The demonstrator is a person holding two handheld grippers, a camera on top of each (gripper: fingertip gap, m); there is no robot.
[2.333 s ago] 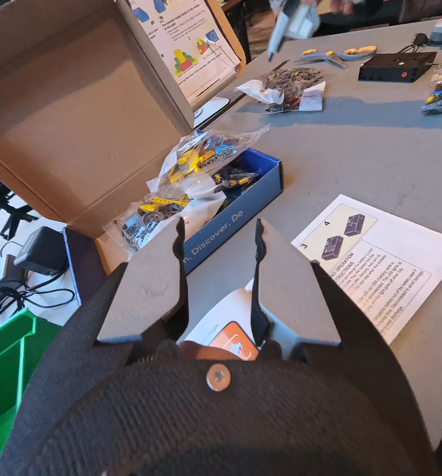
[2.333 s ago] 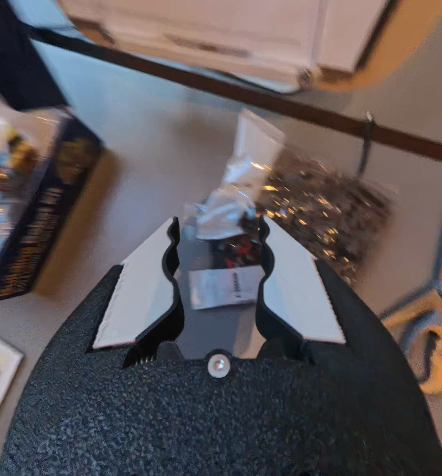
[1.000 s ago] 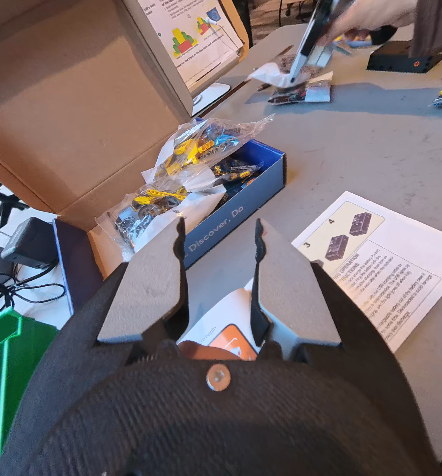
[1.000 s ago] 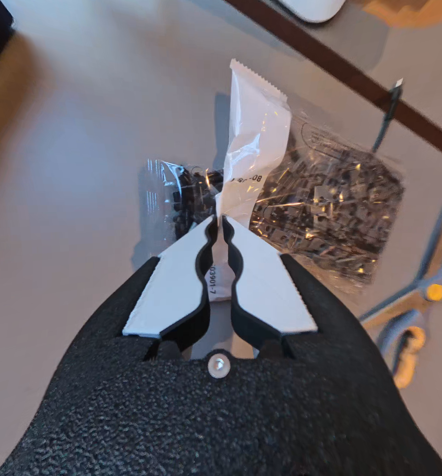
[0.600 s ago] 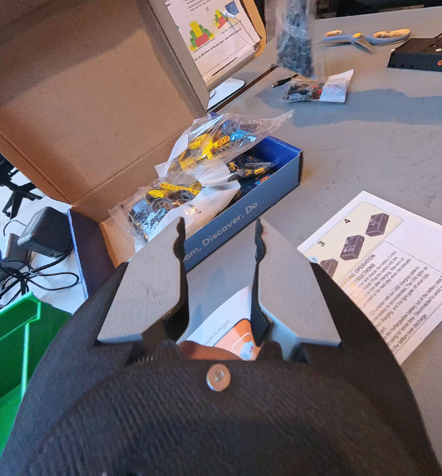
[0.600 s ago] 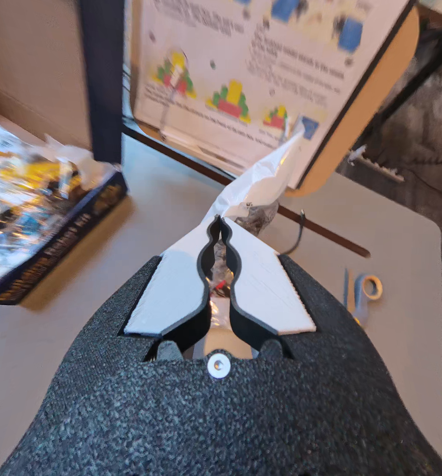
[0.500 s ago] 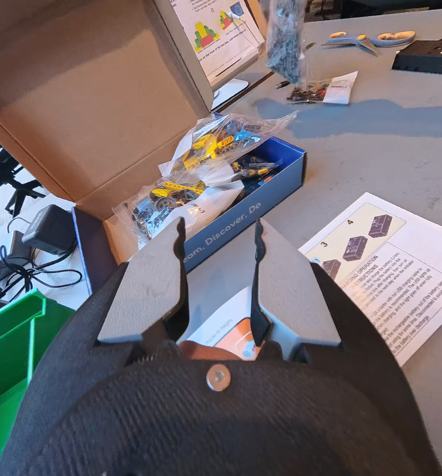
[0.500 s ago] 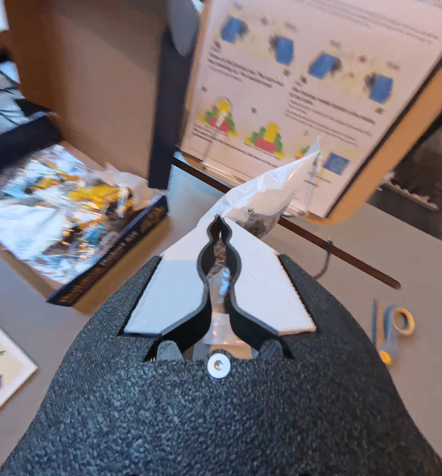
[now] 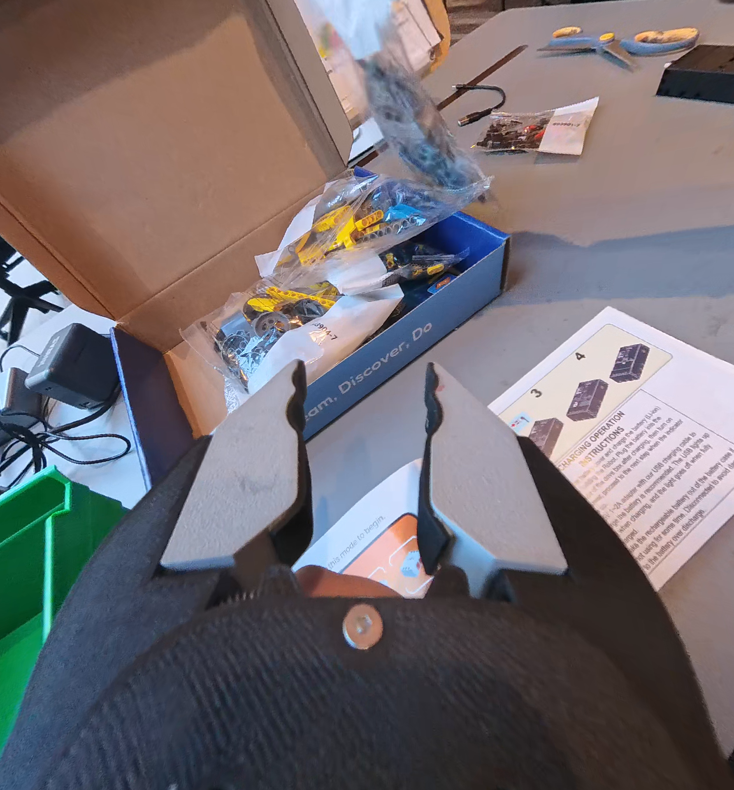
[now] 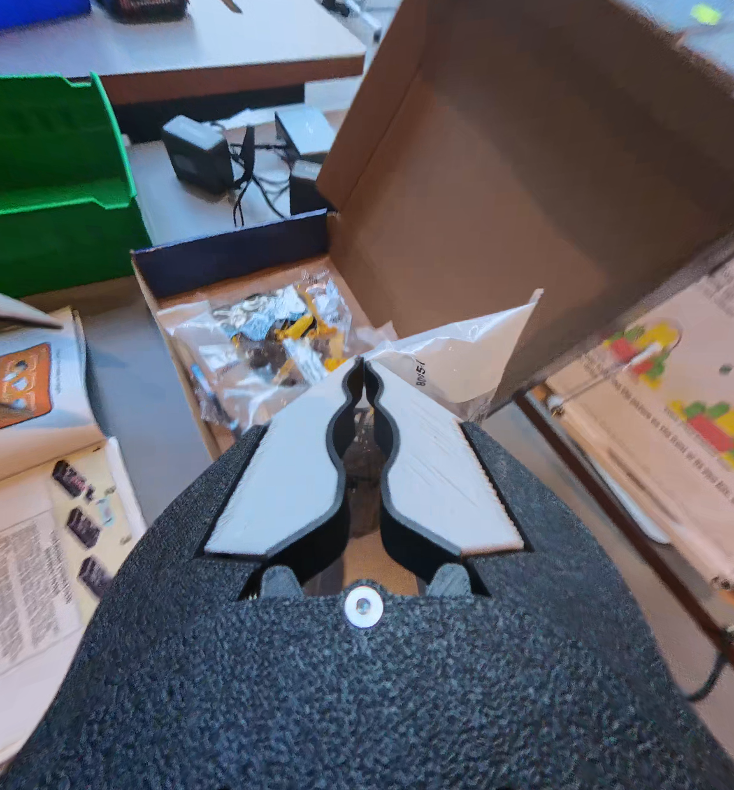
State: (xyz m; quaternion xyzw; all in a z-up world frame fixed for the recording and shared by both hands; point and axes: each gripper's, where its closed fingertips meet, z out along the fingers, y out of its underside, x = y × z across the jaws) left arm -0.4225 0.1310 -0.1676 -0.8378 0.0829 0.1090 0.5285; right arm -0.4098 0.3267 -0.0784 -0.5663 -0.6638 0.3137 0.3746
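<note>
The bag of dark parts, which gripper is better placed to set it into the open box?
Right gripper: shut on the bag of dark parts, over the open box. Left gripper is open and empty.

Open box on the tabletop, parts bags inside; instruction sheet right of the box, bin left, small packet behind

A green bin sits left of the tongs, a printed instruction sheet to their right, and blue-handled scissors beside a black box far ahead.
</note>
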